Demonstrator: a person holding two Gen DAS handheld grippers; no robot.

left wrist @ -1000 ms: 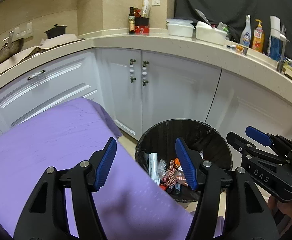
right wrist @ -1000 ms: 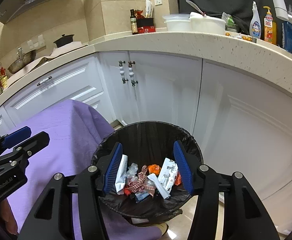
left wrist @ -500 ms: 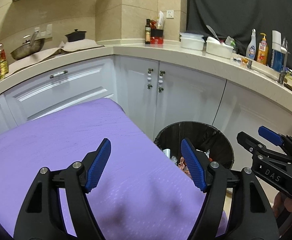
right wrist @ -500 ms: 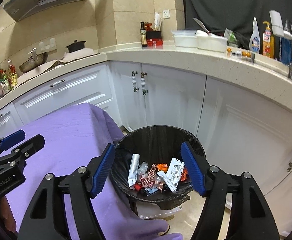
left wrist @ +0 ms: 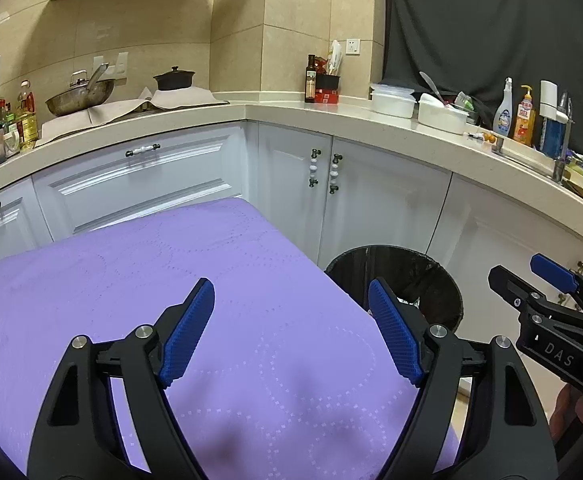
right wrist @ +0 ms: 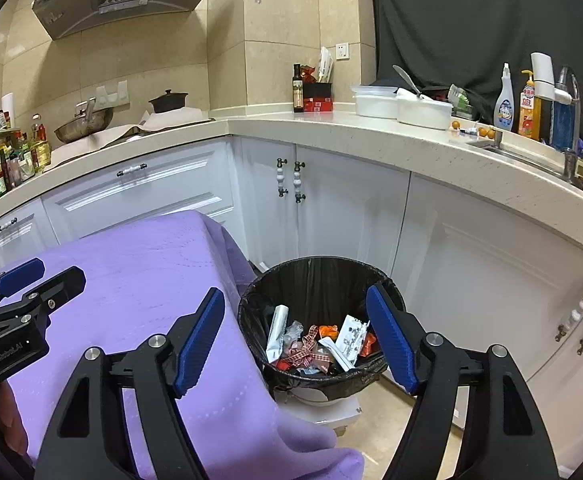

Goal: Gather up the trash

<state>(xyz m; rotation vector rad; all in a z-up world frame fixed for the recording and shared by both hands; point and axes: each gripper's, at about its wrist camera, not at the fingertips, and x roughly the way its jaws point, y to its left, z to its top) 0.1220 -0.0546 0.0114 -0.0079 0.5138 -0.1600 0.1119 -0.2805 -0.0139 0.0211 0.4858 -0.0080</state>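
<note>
A black-lined trash bin [right wrist: 319, 268] stands on the floor by the white cabinets, holding several wrappers [right wrist: 315, 340]; it also shows in the left wrist view [left wrist: 415, 276], partly hidden by the table. My left gripper [left wrist: 291, 328] is open and empty above the purple tablecloth [left wrist: 131, 280]. My right gripper [right wrist: 295, 340] is open and empty, above the table's right edge and the bin. Each gripper shows in the other's view: the right one [left wrist: 547, 288] and the left one [right wrist: 27, 284].
White cabinets [right wrist: 351, 216] and a beige counter [right wrist: 371, 132] curve around behind. On the counter stand white containers [right wrist: 403, 106], bottles [right wrist: 527, 108], a wok [right wrist: 83, 124] and a black pot [right wrist: 167, 102]. The purple cloth [right wrist: 151, 264] drapes over the table edge beside the bin.
Both grippers have pulled back and risen from the bin. The bin looks smaller and lower, and more of the purple table and the counter shows. Both stay open.
</note>
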